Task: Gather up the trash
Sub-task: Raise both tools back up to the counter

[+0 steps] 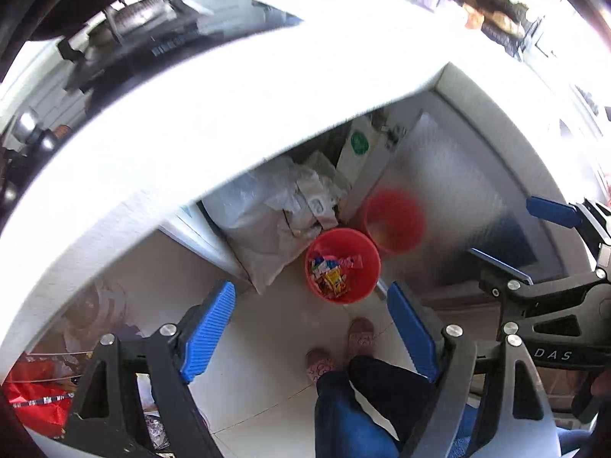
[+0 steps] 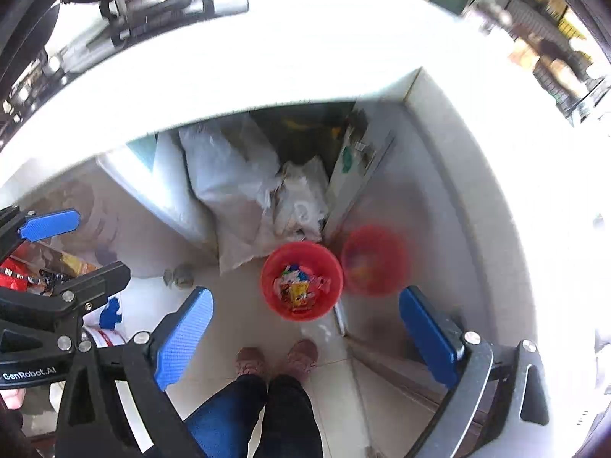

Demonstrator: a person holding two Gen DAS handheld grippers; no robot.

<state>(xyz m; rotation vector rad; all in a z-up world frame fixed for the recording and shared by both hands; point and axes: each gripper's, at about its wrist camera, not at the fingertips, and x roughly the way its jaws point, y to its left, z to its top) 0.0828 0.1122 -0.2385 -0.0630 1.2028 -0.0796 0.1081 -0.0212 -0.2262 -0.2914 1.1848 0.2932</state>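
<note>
Left of the scene, a red bag (image 1: 36,397) with printed trim lies under the white counter (image 1: 214,114), among other clutter too blurred to identify. The left gripper (image 1: 311,330) points steeply down over the pale floor tiles (image 1: 267,343); its blue ribbed pads (image 1: 208,330) stand wide apart with nothing between them. Behind it, grey and white plastic sacks (image 1: 263,213) are packed into the open space under the counter. Just in front of the sacks, the red bucket (image 1: 368,263) stands upright on the floor, holding colourful wrappers (image 1: 332,273) in its bottom; this is where the trash sits. The person's slippered feet (image 1: 361,337) and dark trousers are near the bucket, directly below the grippers. Immediately right of the bucket, a glossy cabinet door (image 1: 458,198) shows a blurred red reflection. The right gripper (image 2: 305,336), also aimed downward, has its blue pads (image 2: 427,336) spread fully and empty, the bucket (image 2: 275,286) visible well beyond them. Neither gripper touches the bucket.
</note>
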